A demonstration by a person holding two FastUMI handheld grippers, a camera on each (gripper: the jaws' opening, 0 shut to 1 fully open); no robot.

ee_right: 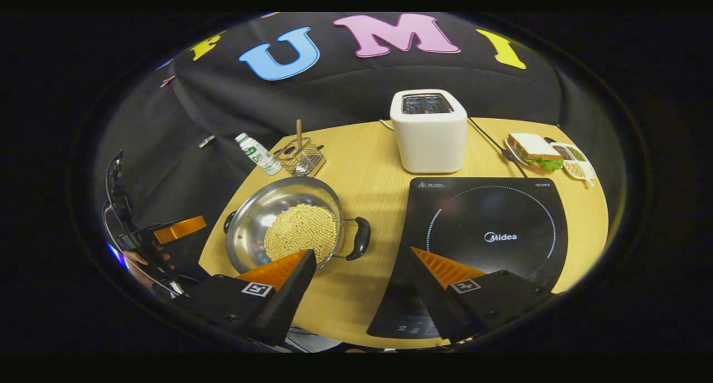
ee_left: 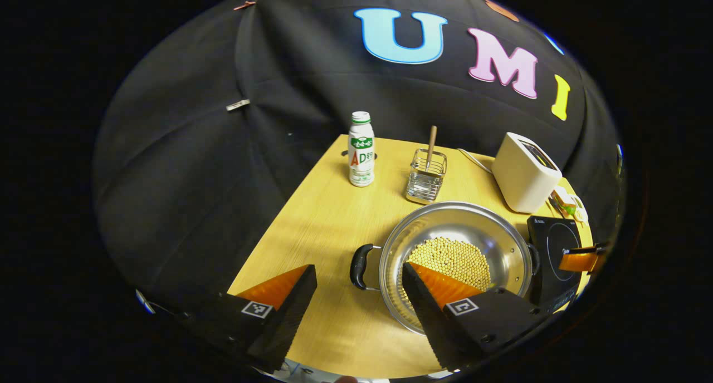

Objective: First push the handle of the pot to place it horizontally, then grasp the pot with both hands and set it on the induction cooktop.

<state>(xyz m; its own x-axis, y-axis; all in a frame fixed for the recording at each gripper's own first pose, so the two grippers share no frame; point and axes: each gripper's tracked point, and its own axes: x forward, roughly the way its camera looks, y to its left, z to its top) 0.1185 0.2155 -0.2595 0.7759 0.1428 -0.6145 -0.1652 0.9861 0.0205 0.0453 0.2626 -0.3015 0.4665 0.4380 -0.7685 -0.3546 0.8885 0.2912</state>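
Tabletop [ee_right: 362,294] of pale wood holds pot [ee_right: 262,216] beside cooktop [ee_right: 484,232]; both grippers' fingers spread.

Induction cooktop [ee_left: 557,255] partly cut off

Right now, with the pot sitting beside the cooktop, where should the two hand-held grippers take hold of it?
Probably by its two black side handles: the left hand-held gripper on the handle away from the induction cooktop, the right hand-held gripper on the handle facing it. The pot is round, wide and holds beans, so lift it level.
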